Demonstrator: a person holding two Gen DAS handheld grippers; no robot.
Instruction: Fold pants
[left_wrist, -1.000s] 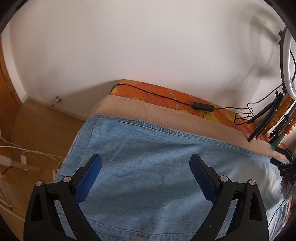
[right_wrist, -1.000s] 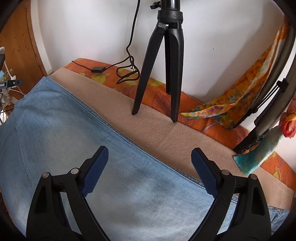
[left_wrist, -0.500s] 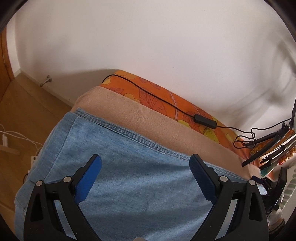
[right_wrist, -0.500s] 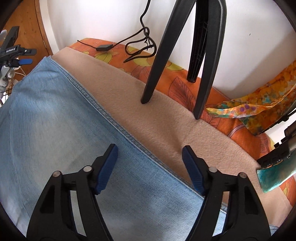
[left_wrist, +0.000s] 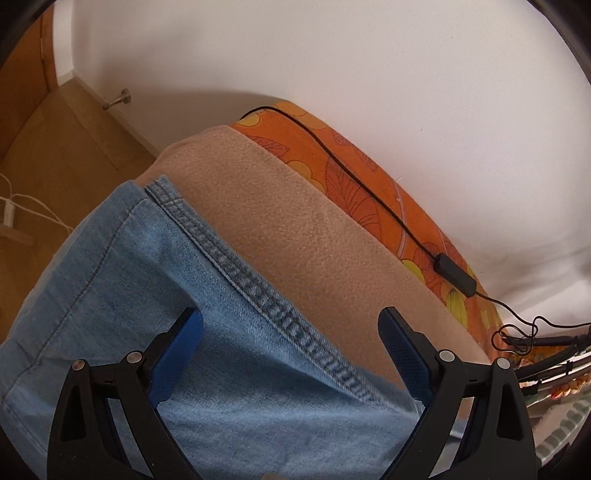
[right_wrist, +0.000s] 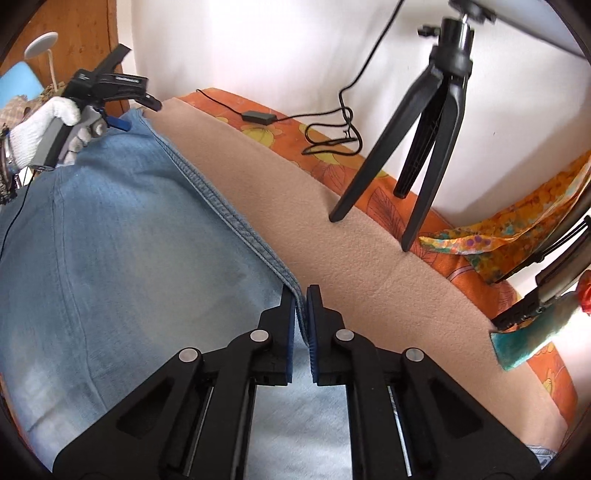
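Right gripper (right_wrist: 301, 295) had just closed, pinching pants (right_wrist: 122, 236) hem (12 o'clock); left gripper (left_wrist: 290, 332) jaws spread above the hem.

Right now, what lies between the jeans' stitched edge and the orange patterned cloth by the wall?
A strip of tan fleece blanket separates the jeans from the orange cloth; both wrist views show it.

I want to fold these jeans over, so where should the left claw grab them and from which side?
Grip the thick stitched edge of the jeans, coming from the blanket side. That edge lies exposed along the blanket, between the pads of the open left claw. The right claw has just closed on the same edge, so the grips would match.
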